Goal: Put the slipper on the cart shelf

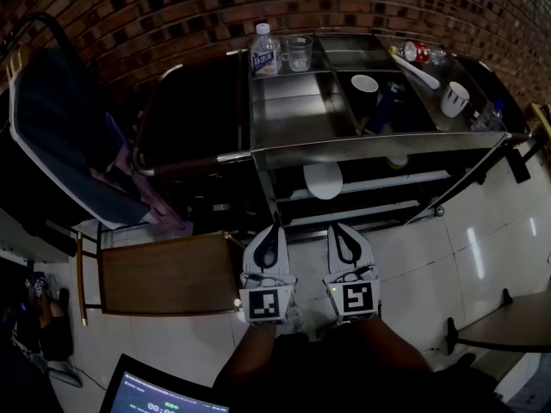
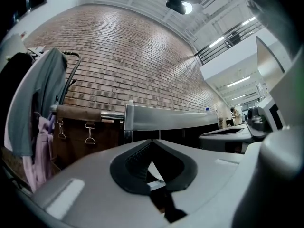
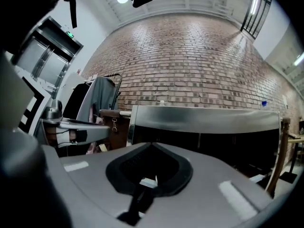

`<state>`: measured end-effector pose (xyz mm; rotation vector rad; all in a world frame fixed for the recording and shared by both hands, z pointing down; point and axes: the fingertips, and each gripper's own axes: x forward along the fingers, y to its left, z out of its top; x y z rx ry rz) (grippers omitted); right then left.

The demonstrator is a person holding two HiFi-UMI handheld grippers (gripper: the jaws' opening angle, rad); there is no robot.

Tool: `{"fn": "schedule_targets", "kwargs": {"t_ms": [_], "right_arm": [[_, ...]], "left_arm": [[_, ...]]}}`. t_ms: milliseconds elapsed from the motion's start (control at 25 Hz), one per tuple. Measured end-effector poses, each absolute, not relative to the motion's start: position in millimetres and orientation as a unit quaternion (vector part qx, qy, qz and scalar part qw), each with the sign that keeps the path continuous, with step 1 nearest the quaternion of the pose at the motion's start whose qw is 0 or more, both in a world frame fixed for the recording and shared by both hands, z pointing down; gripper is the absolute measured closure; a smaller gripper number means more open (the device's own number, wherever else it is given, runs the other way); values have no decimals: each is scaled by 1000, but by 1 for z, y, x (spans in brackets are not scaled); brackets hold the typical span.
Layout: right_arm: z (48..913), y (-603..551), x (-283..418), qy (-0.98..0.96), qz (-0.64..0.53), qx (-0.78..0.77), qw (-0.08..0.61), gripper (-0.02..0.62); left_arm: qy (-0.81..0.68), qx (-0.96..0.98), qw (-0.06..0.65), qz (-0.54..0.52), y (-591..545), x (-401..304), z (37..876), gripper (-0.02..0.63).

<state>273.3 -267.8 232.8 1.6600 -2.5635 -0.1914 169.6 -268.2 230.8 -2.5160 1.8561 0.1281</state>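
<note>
Left tongs point(image 1: 275, 229): jaws pressed together, nothing between them, aimed level at the cart point(image 1: 379, 142).
Right tongs point(image 1: 338, 229): likewise closed and empty, just beside the left pair.
Slipper point(image 1: 323, 181): taken to be the pale rounded thing on the cart shelf point(image 1: 405, 181), under the top deck (too foreshortened to be sure).
Bearing: straight ahead, between the two pairs, nearer the right.
Long axis: not readable; only a rounded end showing.
Top deck: bottle point(image 1: 264, 50) and clear cup point(image 1: 299, 52), well above the slipper.
Judgement: placing looks done.
</note>
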Motion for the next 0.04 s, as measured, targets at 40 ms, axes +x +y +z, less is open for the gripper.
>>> {"fn": "schedule_targets", "kwargs": {"t_ms": [40], "right_arm": [[232,-267,273,-836,-65,544,41,594]], "left_arm": [[593,-804,8,40,-267,169,231,591]]}}
